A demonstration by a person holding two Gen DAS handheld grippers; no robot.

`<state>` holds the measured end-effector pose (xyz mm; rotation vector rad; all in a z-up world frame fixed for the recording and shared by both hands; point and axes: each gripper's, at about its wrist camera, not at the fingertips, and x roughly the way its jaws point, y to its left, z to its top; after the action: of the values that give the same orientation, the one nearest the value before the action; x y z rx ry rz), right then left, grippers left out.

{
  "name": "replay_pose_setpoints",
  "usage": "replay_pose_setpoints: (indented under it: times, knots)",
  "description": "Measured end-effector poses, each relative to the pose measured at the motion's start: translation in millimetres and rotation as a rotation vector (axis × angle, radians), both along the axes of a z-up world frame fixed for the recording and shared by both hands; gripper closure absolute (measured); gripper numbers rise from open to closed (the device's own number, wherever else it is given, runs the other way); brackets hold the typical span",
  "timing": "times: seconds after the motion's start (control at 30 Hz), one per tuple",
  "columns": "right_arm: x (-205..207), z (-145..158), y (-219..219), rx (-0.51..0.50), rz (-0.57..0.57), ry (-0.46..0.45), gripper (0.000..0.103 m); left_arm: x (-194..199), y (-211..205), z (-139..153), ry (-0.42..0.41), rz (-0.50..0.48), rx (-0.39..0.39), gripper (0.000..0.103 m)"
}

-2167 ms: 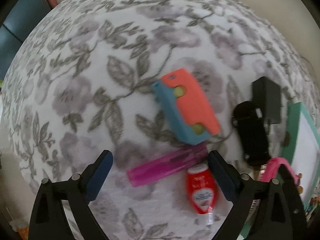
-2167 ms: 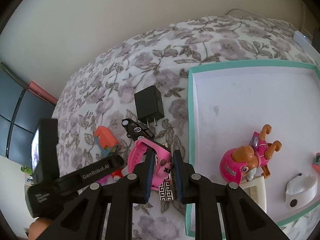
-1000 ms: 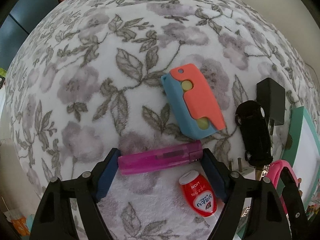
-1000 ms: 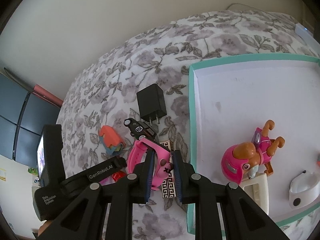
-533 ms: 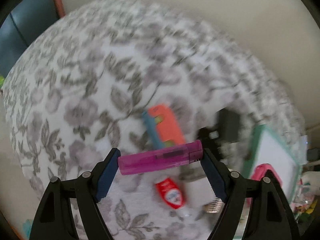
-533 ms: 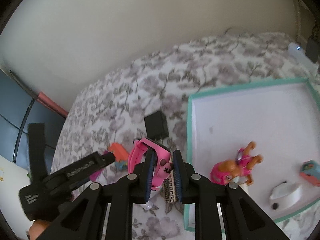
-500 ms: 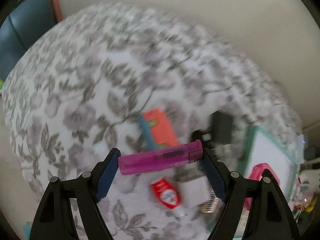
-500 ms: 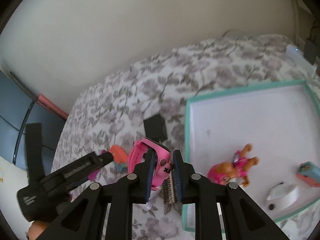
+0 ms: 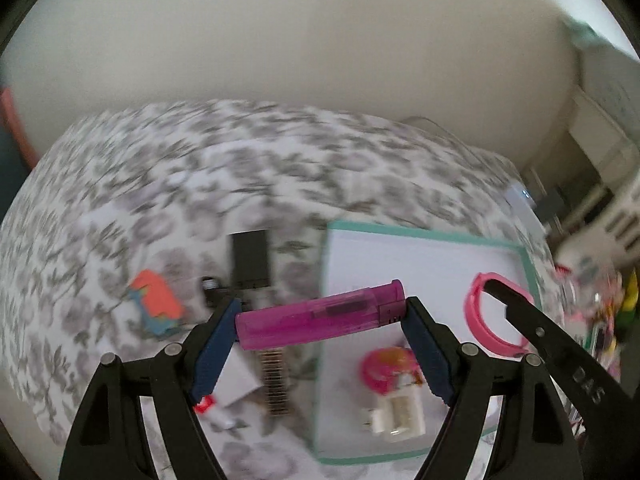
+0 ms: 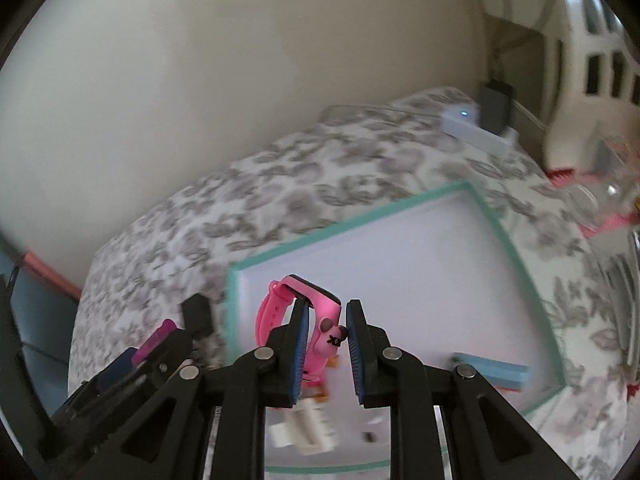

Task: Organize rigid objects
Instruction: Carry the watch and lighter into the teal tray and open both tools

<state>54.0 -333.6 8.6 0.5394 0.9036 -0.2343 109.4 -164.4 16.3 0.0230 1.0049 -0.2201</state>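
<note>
Left hand-held gripper [image 9: 320,322] clamped end to end on a translucent magenta lighter [image 9: 320,320], held level in the air above the near-left edge of a white tray with a teal rim [image 9: 424,234]. Right hand-held gripper [image 10: 325,344] closed around a pink watch [image 10: 316,312], the band pinched between its blue pads [image 10: 301,350], lifted over the tray's left part; seen from the left wrist as a pink loop [image 9: 486,314] hanging on a black finger above the tray's right side. Inside the tray: a pink-helmeted toy figure [image 9: 386,366] lying against a white blocky piece [image 9: 396,416], and, in the right wrist view, a light blue flat box [image 10: 494,370] near the right corner. Left of the tray, on the grey floral cloth [image 9: 160,184] covering the worktop: a black charger [image 9: 250,258], an orange-and-blue case [image 9: 154,302] well to its left, a narrow patterned strip [image 9: 274,378] just beside the tray's rim, a white card [image 9: 238,380] touching it, and a bit of a red item [image 9: 204,404] peeking from behind the left finger. Much of the left wrist view smeared by motion blur. Beige wall [image 10: 200,80] behind.
</note>
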Motion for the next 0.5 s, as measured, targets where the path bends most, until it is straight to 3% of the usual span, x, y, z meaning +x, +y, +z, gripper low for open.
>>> replay_pose_setpoints:
  times: [0.13, 0.3, 0.5]
  knots:
    - [-7.4, -7.6, -27.0, -0.011, -0.058, 0.037, 0.083, -1.9, -32.1, -12.6, -0.010, -0.066, 0.024, 0.020]
    - [-13.9, -17.1, -47.3, -0.010, -0.099, 0.071, 0.082, 5.7, -47.8, -26.7, 0.003, -0.070, 0.039, 0.020]
    - [-5.4, -48.6, -45.3, 0.011, -0.076, 0.146, 0.082, 16.9, -54.9, -46.3, 0.025, -0.055, 0.072, 0.020]
